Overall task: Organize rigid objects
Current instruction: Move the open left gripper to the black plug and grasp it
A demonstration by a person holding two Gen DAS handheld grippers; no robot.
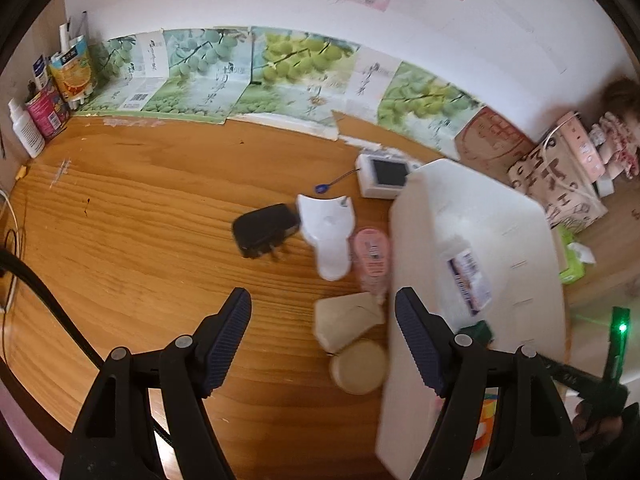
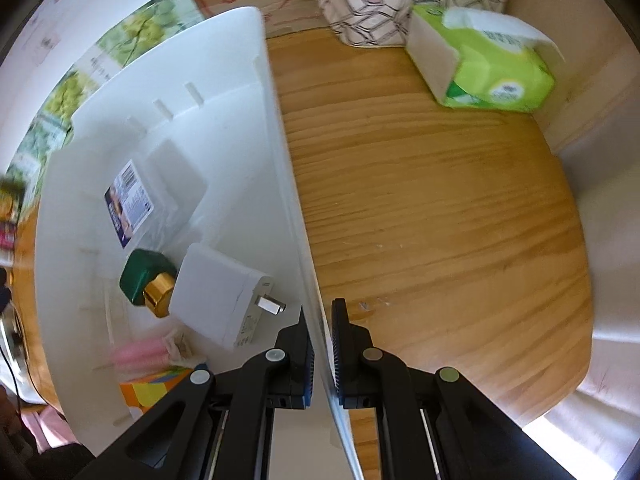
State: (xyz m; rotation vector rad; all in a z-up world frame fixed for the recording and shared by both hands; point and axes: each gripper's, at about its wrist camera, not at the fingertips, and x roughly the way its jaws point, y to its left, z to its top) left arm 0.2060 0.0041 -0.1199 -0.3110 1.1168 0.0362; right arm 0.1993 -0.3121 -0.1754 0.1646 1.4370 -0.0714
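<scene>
Blurred pink item (image 2: 138, 354) in the white bin (image 2: 276, 128), orange box (image 2: 154, 390) partly hidden.

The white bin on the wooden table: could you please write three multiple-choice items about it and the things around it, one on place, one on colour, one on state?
1. Where does the black charger lie?
A. inside the white bin
B. on the table outside the bin
C. on the green tissue pack

2. What colour is the cap of the green bottle in the bin?
A. gold
B. red
C. white

3. How does the right gripper stand?
A. jaws wide open above the table
B. jaws shut on the white bin's wall
C. jaws shut on the tissue pack

Answers: 1 B, it rests on bare wood of the table left of the white bin; 2 A, the cap shines gold; 3 B, the wall runs between the closed jaws.
</scene>
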